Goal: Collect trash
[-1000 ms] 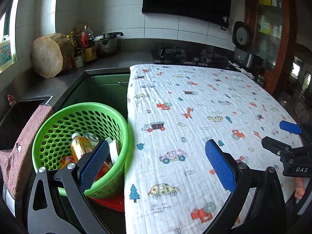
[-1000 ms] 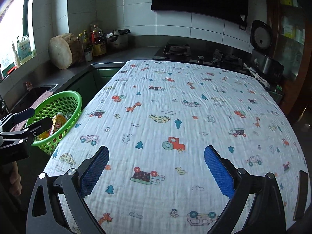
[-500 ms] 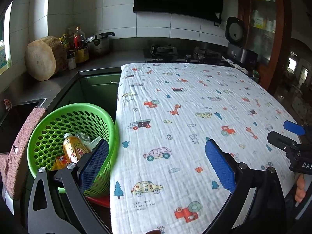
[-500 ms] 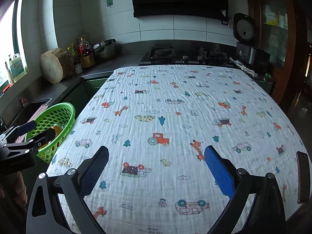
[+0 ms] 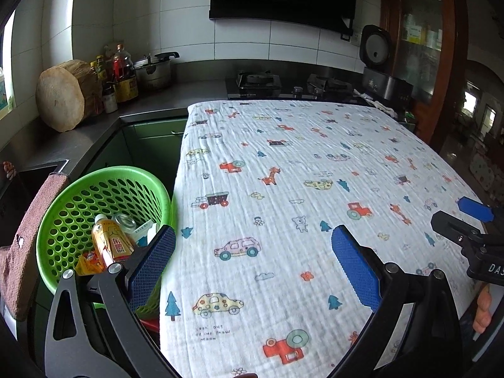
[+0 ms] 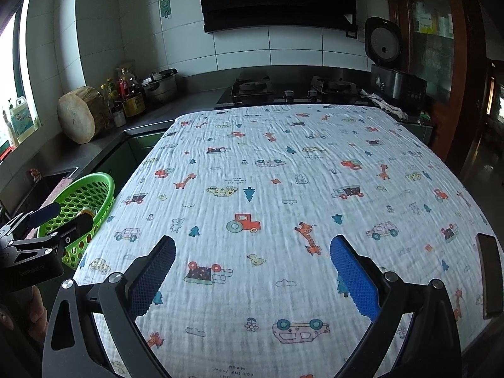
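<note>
Left gripper: jaws spread wide, blue pads facing each other, nothing between them; held level, pointing forward. Right gripper: jaws likewise spread wide, empty, held level. Fingers of a hand visible beneath the right gripper's body.

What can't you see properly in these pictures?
- Bottom of the green basket: left wrist view, the left hand-held gripper finger and the trash on top hide it.
- Yellow bottle label: left wrist view, print too small to read.
- Most of the basket's inside: right wrist view, the left hand-held gripper blocks it.
- Dark flat thing on the cloth's right edge: right wrist view, too dark to identify.
</note>
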